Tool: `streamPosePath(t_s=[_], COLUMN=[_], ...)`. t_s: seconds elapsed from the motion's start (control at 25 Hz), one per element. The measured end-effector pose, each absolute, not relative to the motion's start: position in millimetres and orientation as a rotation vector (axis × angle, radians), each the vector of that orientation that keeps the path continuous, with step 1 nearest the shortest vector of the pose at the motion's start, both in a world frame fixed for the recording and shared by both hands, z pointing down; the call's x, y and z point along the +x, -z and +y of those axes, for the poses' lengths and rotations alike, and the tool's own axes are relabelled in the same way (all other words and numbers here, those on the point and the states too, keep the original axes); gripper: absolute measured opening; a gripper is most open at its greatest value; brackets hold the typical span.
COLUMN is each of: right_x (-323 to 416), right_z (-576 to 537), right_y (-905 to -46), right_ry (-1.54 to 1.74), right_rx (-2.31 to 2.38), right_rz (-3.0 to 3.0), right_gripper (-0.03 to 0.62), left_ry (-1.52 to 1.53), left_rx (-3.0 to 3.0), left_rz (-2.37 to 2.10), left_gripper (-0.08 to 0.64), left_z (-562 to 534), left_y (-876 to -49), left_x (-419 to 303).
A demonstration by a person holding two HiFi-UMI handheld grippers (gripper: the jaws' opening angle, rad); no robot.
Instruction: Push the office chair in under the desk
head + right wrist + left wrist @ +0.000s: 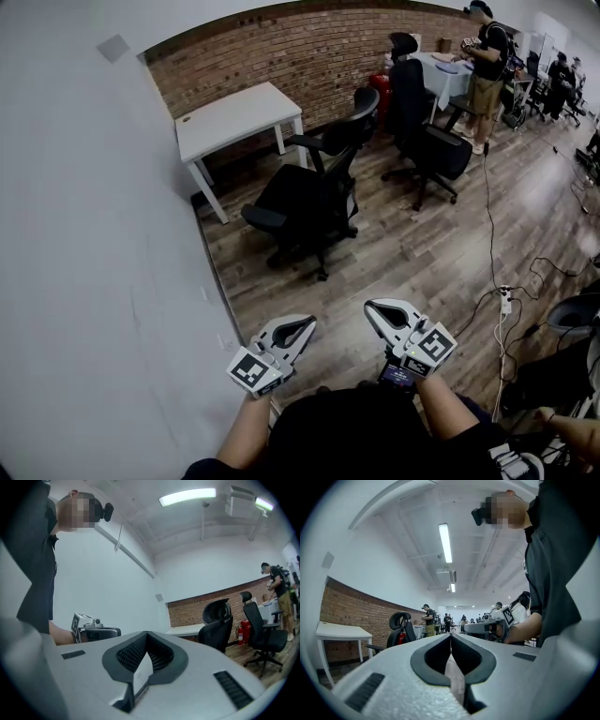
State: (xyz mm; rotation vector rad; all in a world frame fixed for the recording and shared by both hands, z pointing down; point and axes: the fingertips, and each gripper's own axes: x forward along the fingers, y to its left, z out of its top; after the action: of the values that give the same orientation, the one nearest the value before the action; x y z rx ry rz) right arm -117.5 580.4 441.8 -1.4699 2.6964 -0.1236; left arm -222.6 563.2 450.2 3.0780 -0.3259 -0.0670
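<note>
A black office chair (309, 192) stands on the wooden floor just in front of a white desk (234, 114), pulled out from it and turned at an angle; it also shows in the right gripper view (216, 623). The desk (187, 630) stands against the brick wall and the white wall. Both grippers are held low near my body, well short of the chair. My left gripper (302, 323) is shut with nothing in it, tips touching (450, 634). My right gripper (372, 307) is likewise shut and empty (146, 633).
A second black chair (427, 131) stands to the right of the first. A person (486, 70) stands at a table in the back right. Cables and a power strip (504, 300) lie on the floor at right. The white wall (94, 281) runs along my left.
</note>
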Motion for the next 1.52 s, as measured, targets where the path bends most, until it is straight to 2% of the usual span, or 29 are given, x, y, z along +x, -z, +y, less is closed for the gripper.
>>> streamPosePath(t_s=[0.4, 0.84, 1.12, 1.52], right_x=[-127, -102, -46, 92], right_z=[587, 566, 543, 516], right_y=[-458, -468, -465, -460], right_ry=[0.156, 0.15, 0.124, 0.106], right_rx=[-1.578, -1.595, -1.546, -1.602], right_rz=[2.677, 2.706, 2.684, 2.646], right_gripper=[0.006, 0.006, 0.006, 0.006], left_ry=[0.071, 0.088, 0.059, -0.05], left_rx=[3.045, 3.022, 3.077, 3.102], left_rz=[-0.245, -0.258, -0.23, -0.188], left_gripper=[0.015, 0.015, 0.015, 0.015], left_z=[551, 525, 500, 469], left_y=[-471, -489, -489, -465], left_x=[-233, -213, -150, -21])
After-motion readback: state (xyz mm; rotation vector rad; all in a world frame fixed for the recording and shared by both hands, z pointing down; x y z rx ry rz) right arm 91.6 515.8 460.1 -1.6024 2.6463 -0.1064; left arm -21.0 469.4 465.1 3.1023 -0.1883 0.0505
